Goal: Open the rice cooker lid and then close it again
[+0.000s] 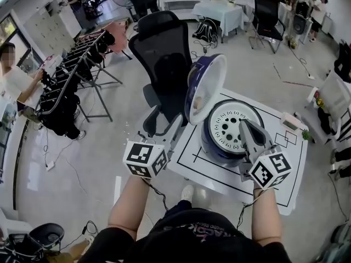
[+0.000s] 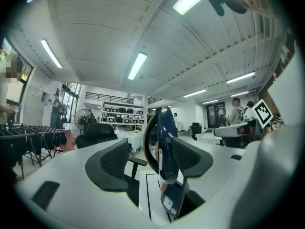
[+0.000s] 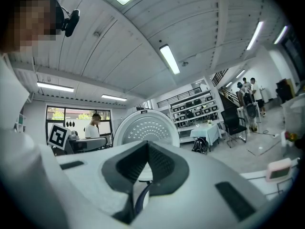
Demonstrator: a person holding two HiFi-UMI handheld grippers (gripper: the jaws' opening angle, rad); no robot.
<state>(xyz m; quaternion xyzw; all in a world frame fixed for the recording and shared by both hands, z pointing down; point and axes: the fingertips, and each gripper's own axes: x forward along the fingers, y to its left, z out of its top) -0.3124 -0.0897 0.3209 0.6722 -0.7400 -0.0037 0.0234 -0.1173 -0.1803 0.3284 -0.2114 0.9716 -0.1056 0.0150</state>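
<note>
Two grippers are in use. My right gripper point(image 1: 244, 126) has its jaws pressed together on nothing; in the head view it lies over the near right rim of the rice cooker body point(image 1: 216, 147). My left gripper point(image 1: 163, 124) has its jaws spread wide, gripping nothing. Just beyond its tips stands the lid point(image 1: 204, 85) — raised, long axis near upright. Its dark shell faces my left gripper; its white perforated inner face turns towards my right. From there the lid shows edge-on, in line with the jaw gap. Judgement: the left gripper is nearer the shell — closing calls for a push rightward and down.
</note>
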